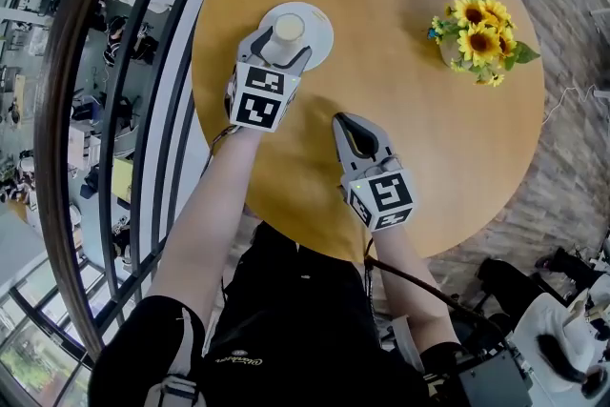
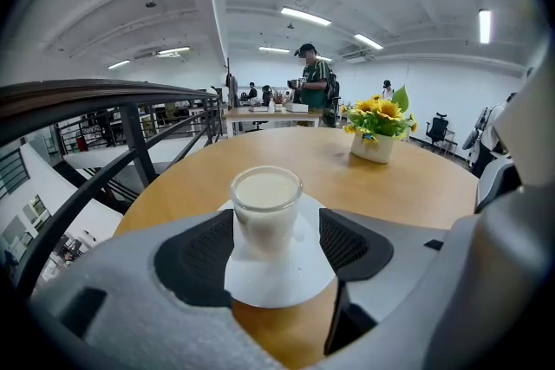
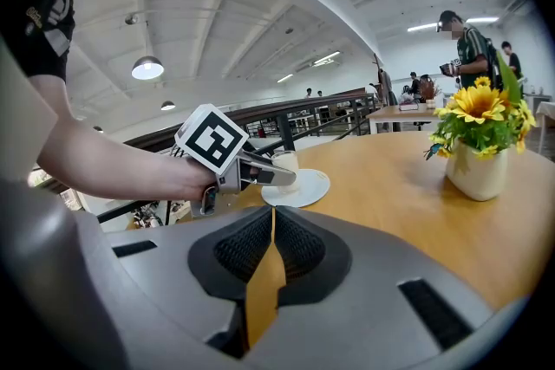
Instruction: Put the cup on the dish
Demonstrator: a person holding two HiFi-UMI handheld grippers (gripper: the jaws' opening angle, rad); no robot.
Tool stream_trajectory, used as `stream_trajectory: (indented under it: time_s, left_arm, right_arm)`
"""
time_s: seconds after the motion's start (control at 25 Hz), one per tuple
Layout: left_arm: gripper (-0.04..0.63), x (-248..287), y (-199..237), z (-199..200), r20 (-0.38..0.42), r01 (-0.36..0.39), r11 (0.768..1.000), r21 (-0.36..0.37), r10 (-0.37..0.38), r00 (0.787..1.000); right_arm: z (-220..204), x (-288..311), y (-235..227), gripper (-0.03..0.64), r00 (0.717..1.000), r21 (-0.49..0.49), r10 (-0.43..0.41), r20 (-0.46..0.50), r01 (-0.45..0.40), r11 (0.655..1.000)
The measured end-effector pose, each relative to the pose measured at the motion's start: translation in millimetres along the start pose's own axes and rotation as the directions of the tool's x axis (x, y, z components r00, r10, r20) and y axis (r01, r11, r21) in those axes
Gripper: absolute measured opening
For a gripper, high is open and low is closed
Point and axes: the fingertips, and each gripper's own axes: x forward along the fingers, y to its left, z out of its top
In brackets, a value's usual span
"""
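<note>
A glass cup [image 1: 288, 27] of milky white liquid stands upright on a white dish [image 1: 321, 35] near the far left edge of the round wooden table [image 1: 400, 138]. My left gripper [image 1: 283, 41] is open with its jaws on either side of the cup; in the left gripper view a small gap shows between the cup [image 2: 266, 202] and the right pad [image 2: 351, 243]. The dish [image 2: 277, 282] lies below the jaws. My right gripper [image 1: 349, 125] rests over the table's middle front, shut with nothing held. From it I see the left gripper [image 3: 260, 173], cup [image 3: 284, 160] and dish [image 3: 310, 186].
A white vase of sunflowers [image 1: 479, 31] stands at the table's far right, also in the right gripper view [image 3: 481, 143]. A dark railing [image 1: 143, 110] curves close along the table's left edge, with a drop to a lower floor beyond. A person [image 2: 312, 82] stands far behind.
</note>
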Motion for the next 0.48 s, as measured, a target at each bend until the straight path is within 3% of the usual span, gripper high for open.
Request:
stream_trajectory:
  time_s: [0.48]
  left_arm:
    - [0.278,-37.8,-19.4,-8.7,0.006,0.004,1.0,-0.022,-0.004,1.0]
  right_arm:
    - [8.6,-16.1,6.7,0.009,1.0,-0.013,-0.012,0.029,0.012,1.0]
